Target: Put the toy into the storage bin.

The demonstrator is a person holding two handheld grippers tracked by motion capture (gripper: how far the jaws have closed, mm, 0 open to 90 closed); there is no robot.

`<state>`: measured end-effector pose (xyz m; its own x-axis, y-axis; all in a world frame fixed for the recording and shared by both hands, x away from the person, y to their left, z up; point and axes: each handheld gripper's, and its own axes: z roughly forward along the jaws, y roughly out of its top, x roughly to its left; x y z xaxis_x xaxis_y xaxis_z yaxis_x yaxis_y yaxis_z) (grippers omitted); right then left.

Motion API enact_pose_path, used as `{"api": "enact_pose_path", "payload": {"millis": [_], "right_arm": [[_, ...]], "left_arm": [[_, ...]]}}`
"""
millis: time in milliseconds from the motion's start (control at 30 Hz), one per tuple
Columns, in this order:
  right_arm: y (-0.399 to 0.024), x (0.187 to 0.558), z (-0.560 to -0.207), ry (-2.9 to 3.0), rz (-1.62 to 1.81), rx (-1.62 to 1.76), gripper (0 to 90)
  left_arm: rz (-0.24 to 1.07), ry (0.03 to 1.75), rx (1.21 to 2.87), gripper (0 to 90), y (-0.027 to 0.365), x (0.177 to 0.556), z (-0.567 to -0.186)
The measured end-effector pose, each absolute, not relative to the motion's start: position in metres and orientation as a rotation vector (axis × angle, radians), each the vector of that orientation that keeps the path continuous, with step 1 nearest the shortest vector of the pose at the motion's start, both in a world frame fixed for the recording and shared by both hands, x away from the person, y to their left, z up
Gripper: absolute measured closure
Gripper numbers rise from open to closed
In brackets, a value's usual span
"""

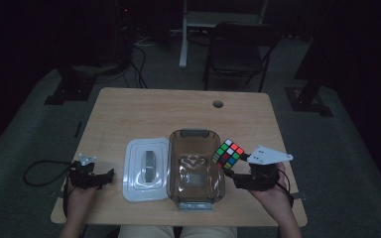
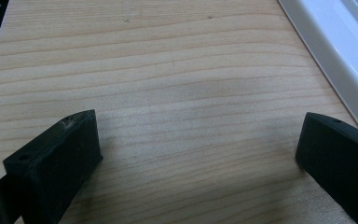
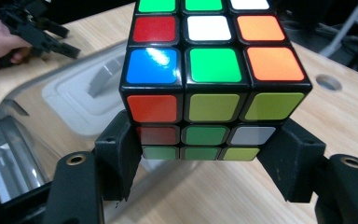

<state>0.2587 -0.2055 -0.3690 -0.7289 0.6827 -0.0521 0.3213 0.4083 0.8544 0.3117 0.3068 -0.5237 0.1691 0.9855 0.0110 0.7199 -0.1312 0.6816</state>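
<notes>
The right gripper (image 1: 234,173) is clamped on the puzzle cube (image 1: 228,153), its 2 black jaws pressing the cube's lower layer from opposite sides, so the glossy 3-by-3 stickered faces stand clear above them. Held that way, just off the near rim of the clear plastic container (image 1: 174,148), the cube looks ready to go in. The container is smooth, rounded and open-topped. Beyond it from this gripper lies its white lid (image 1: 134,186), flat with a grey handle. The left gripper (image 1: 106,174) rests on the wood-grain table (image 1: 178,106), jaws apart with nothing between, just beside the lid's edge.
</notes>
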Motion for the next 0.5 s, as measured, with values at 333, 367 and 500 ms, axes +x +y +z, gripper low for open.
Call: {"api": "enact_pose_path", "payload": {"millis": [333,367,500], "right_arm": [[-0.17,0.263,-0.37,2.455,1.232,0.673,34.3],[-0.167,0.264,-0.37,2.468,1.223,0.661,34.3],[-0.156,0.267,-0.373,2.551,1.173,0.606,34.3]], "left_arm": [[0.645,1.606,1.914,0.6,0.307,0.312,-0.524],[0.644,1.606,1.914,0.6,0.307,0.312,-0.524],[0.645,1.606,1.914,0.6,0.307,0.312,-0.524]]}}
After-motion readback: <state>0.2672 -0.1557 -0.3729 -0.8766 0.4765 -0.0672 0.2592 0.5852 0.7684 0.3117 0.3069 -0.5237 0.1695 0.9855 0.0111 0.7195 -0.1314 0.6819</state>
